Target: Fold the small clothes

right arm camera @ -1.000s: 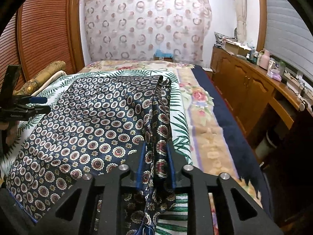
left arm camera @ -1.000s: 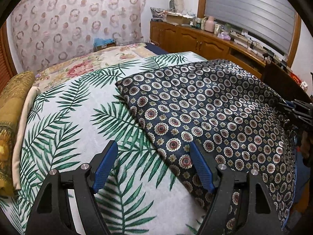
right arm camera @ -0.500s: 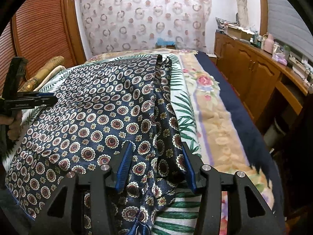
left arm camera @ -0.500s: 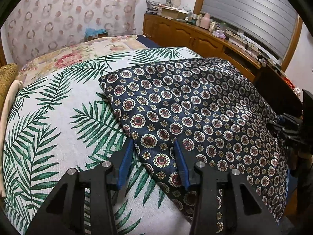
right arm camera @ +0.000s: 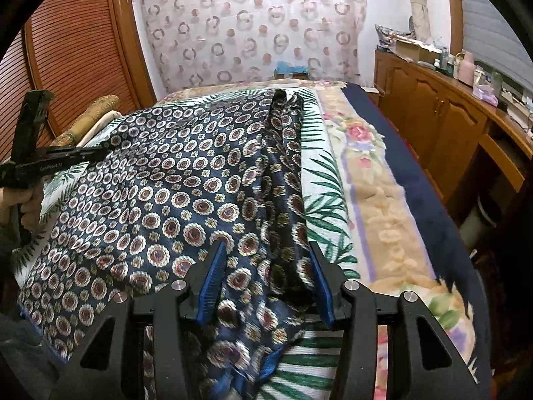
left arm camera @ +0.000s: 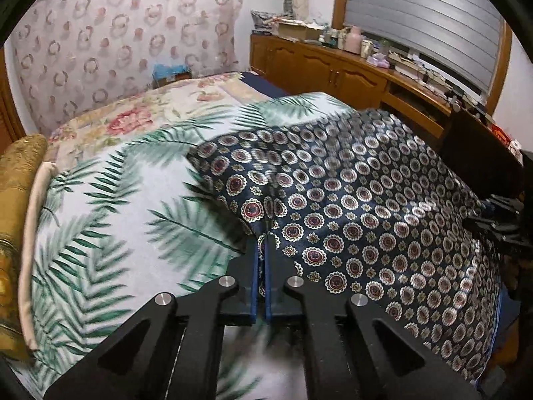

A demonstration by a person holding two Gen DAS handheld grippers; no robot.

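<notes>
A navy garment [left arm camera: 359,206] with round medallion print lies spread on the bed's palm-leaf sheet [left arm camera: 110,206]. My left gripper [left arm camera: 261,243] is shut on the garment's left edge, its blue pads pinching the cloth. In the right wrist view the same garment [right arm camera: 173,193] covers the left of the bed, with a bunched fold [right arm camera: 286,153] running along its right side. My right gripper [right arm camera: 266,260] is open, its blue pads astride the near end of that fold. The left gripper [right arm camera: 96,155] shows at the far left, held by a hand.
A gold bolster [left arm camera: 16,193] lies along the bed's left side. A wooden cabinet [left arm camera: 333,73] with clutter on top runs along the right wall, also in the right wrist view [right arm camera: 443,123]. A louvred wooden door [right arm camera: 70,53] stands left. A floral blanket [right arm camera: 376,180] borders the sheet.
My left gripper closed from open onto the garment's left edge. My right gripper let go of the bunched fold and opened, staying over its near end.
</notes>
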